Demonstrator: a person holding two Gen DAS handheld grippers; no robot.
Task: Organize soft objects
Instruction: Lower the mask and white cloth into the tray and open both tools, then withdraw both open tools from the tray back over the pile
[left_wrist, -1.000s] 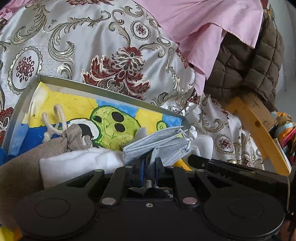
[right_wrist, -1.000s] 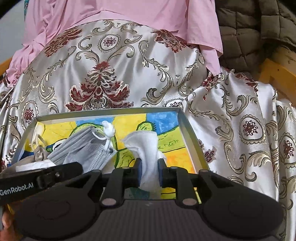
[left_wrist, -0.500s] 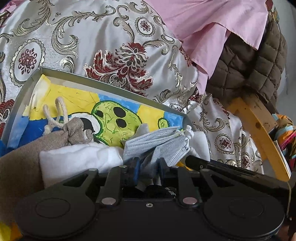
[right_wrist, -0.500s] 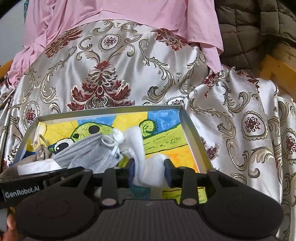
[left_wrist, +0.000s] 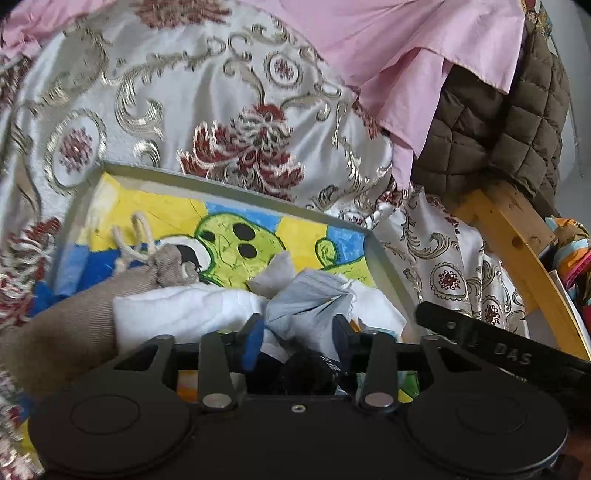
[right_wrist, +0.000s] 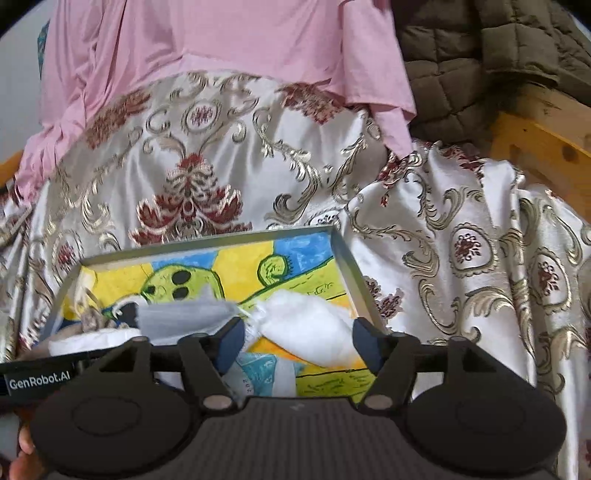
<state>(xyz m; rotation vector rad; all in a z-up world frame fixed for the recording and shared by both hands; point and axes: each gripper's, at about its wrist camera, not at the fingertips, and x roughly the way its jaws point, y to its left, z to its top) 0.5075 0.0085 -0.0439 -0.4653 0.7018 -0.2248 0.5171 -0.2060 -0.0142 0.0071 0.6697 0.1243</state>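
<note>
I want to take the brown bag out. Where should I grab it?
Grab the brown drawstring bag at its cinched neck, probably coming from above. That bunched part is narrow and sticks up clear in the tray, while its fat body lies partly under the white cloth.

"GenRobot.AI" on left tool (right_wrist: 38, 380) side
</note>
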